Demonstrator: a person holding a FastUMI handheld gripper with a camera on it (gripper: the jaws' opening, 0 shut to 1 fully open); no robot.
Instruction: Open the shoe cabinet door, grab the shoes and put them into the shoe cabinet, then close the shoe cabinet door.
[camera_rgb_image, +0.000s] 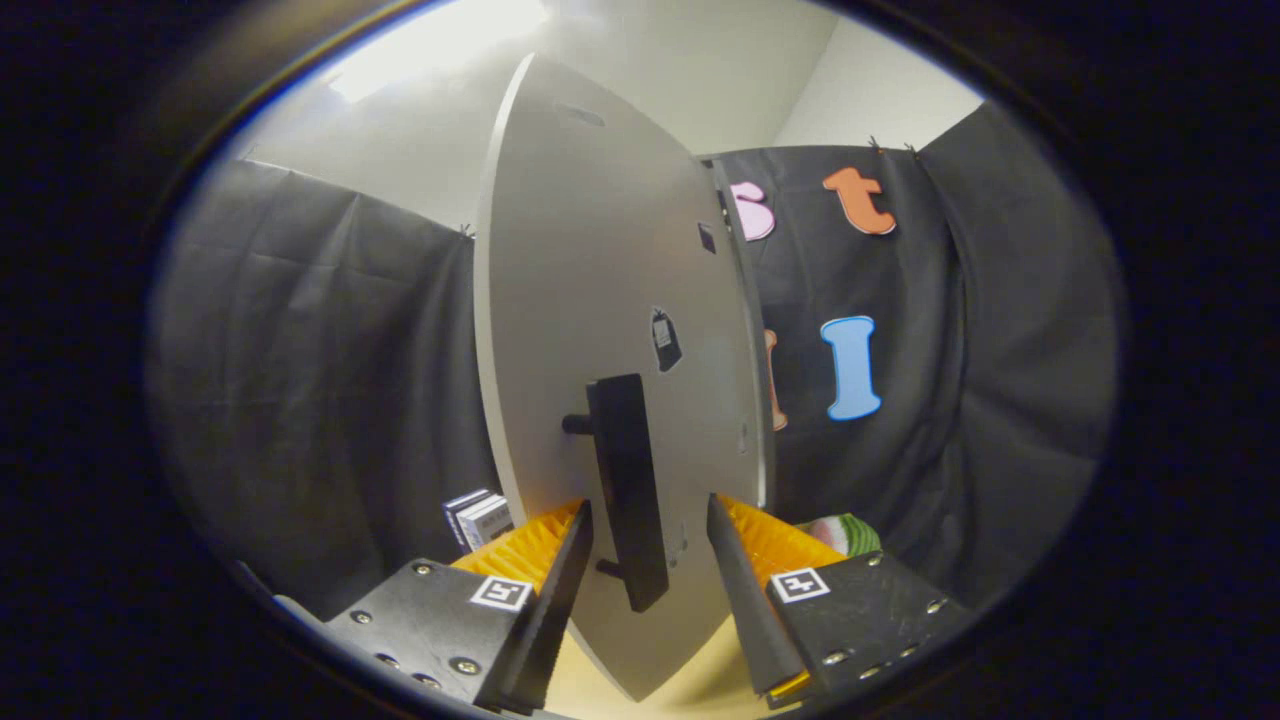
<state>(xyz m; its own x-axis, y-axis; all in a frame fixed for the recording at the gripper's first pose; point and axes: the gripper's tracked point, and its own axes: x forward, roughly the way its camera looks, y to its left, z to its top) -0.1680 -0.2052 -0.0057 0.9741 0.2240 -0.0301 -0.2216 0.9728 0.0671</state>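
Between the fingers of the tongs (648, 545) stands one dark handle (628, 490), upright, long axis vertical, on one pale door (590, 300); jaws spread, not pressing it. Beyond the left finger two small boxes (478, 517), partly hidden; past the right, something striped, unclear
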